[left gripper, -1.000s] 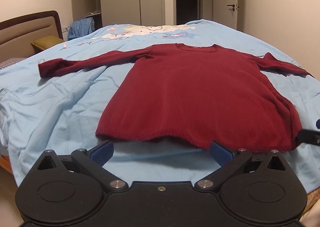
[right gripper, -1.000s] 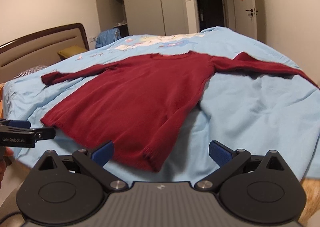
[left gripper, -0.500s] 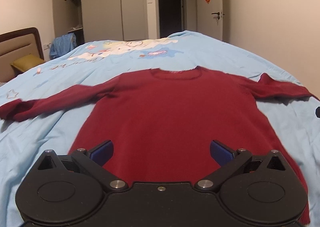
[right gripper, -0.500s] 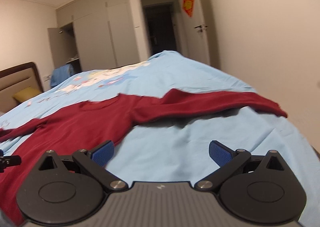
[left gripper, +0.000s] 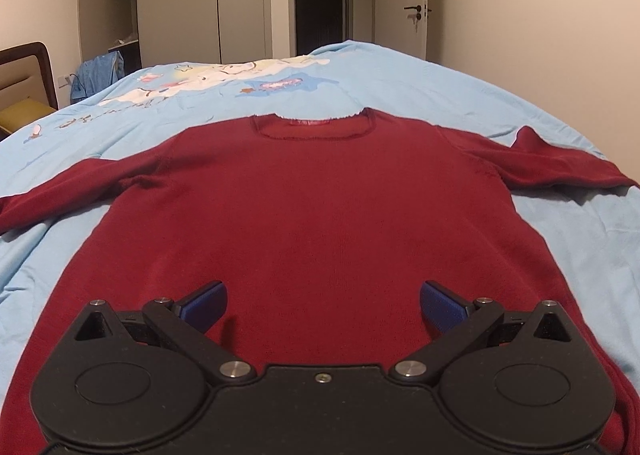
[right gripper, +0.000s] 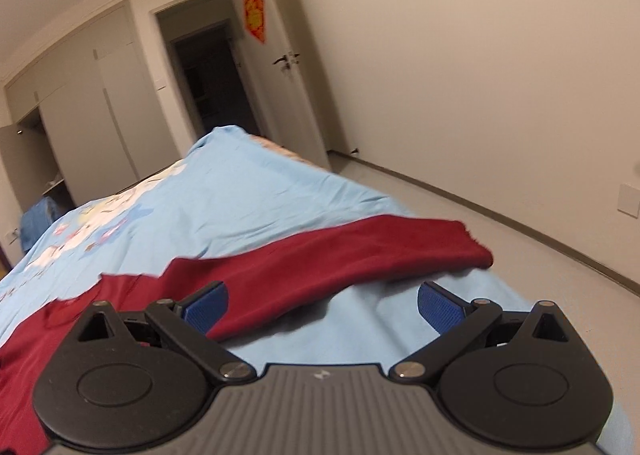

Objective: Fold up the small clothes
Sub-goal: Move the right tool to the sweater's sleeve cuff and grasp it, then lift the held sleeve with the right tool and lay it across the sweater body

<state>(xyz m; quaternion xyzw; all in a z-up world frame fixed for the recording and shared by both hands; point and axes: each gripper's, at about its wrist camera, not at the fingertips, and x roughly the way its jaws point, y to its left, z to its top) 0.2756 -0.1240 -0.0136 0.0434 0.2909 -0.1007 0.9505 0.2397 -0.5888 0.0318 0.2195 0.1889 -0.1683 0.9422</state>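
A dark red sweater (left gripper: 312,215) lies flat on the blue bedspread (left gripper: 500,103), filling mid-frame; the left gripper (left gripper: 322,305) hovers spread wide over its body; the right gripper (right gripper: 322,305), also wide apart, is nearer the sleeve (right gripper: 360,255) running toward centre right.

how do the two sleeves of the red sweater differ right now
The right sleeve sits just ahead of the open right claw, its cuff reaching the bed's edge by the floor. The left sleeve stretches away toward the headboard side, with no claw near it; its cuff runs out of view. The right sleeve has a raised fold near the shoulder; the left sleeve lies flatter. Both are spread out unfolded on the blue bedsheet.
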